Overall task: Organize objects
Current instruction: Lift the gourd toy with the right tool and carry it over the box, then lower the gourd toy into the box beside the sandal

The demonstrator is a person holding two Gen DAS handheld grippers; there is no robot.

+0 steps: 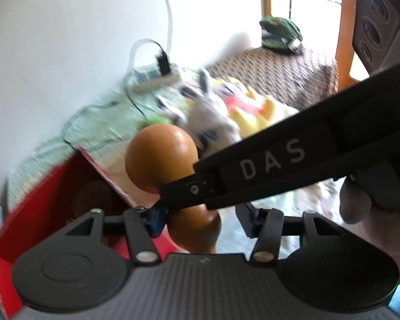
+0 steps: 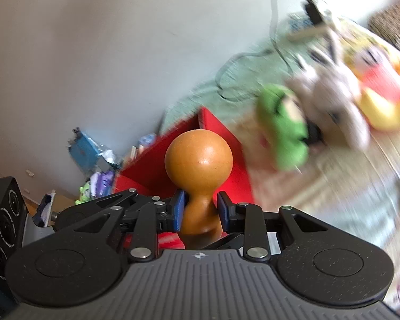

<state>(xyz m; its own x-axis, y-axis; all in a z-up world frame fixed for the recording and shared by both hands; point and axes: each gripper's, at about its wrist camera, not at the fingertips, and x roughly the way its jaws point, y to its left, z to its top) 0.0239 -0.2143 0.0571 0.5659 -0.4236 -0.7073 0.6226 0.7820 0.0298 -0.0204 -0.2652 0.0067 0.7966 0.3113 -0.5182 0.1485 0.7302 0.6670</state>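
Gourd, orange and glossy, sits pinched at its narrow neck between the blue pads of the right gripper, held above the red box. The left gripper stands spread wide, its jaws clear of the gourd's base. Plush toys lie blurred on the bed beyond
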